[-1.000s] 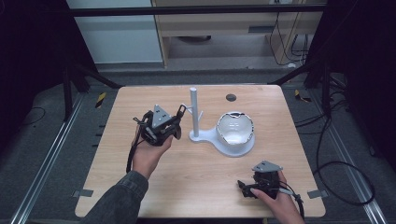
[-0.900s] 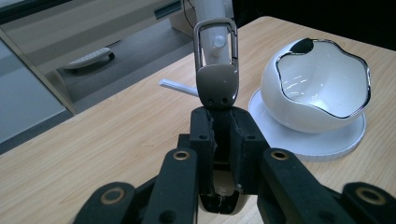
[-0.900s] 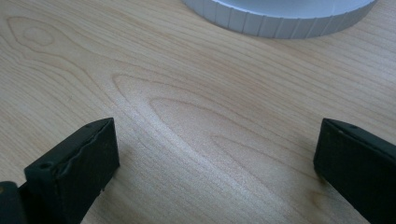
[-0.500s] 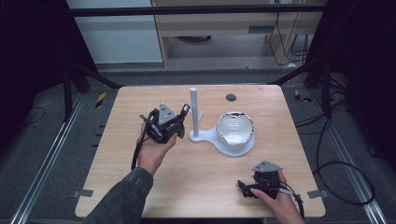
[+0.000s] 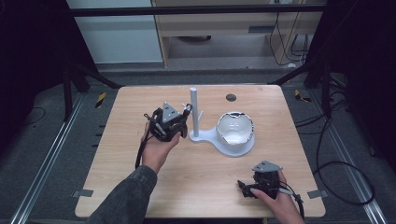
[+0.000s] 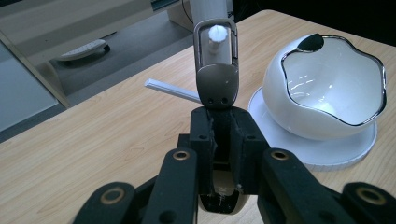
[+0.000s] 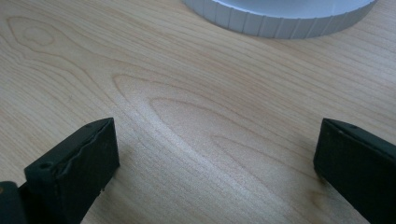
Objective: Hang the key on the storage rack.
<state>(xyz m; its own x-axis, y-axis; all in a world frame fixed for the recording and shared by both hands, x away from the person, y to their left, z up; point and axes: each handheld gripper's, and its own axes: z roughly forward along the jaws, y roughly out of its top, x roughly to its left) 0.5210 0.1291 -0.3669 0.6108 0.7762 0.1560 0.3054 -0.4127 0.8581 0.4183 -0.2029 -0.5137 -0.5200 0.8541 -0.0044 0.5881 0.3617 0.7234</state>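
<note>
While the left gripper [image 5: 173, 122] has its jaws clamped on a brown metal loop-ended clasp [image 6: 215, 65] whose opening frames the white stand's peg [image 6: 216, 33], advance straight and level so the loop threads on; the right gripper [image 5: 254, 185] rests, jaws apart, on the wooden desk [image 5: 205, 177].

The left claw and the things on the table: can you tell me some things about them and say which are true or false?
1. The left claw is shut on a brown metal clip with a loop. True.
2. The clip's loop is around a white peg of the white post stand. True.
3. The right claw holds the white bowl with a shiny rim. False: it is open above bare wooden table.
4. The bowl lies upside down. False: it sits open side up on the stand's round base.
</note>
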